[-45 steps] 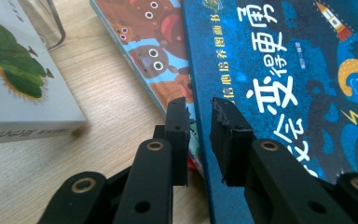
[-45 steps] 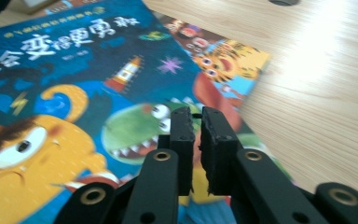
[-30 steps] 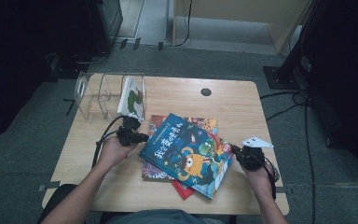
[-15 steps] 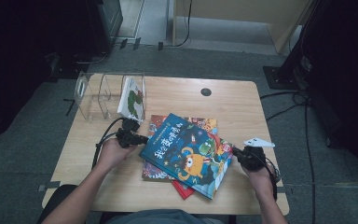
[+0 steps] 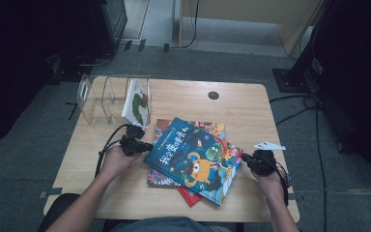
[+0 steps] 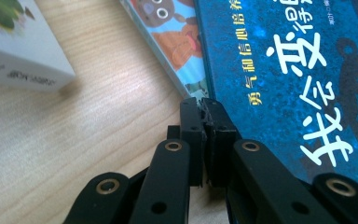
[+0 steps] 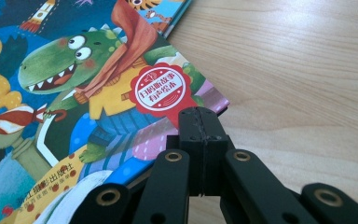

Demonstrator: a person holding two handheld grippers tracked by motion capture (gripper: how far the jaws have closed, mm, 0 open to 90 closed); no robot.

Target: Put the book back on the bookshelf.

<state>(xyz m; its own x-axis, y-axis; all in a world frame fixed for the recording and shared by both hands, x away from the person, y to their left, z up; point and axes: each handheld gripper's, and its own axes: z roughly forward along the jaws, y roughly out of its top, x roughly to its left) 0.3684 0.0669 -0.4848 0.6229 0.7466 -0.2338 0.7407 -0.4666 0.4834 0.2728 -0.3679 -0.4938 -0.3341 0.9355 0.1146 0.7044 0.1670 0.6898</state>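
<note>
Table [image 5: 251, 104], light wood, rounded corners, dark round hole [image 5: 213, 95] near far edge: bears clear rack [image 5: 99, 99] at far left holding one upright book [image 5: 137, 102], and a book stack [image 5: 193, 157] at centre, blue book [image 5: 188, 162] uppermost.

Bare table [image 5: 251, 104] lies open beyond and right of the book pile [image 5: 193, 157]. At far left, a clear rack [image 5: 99, 99] with an upright book [image 5: 137, 102] blocks passage. The left gripper [image 5: 147, 146] and right gripper [image 5: 245, 158] flank the blue book [image 5: 198, 162].
</note>
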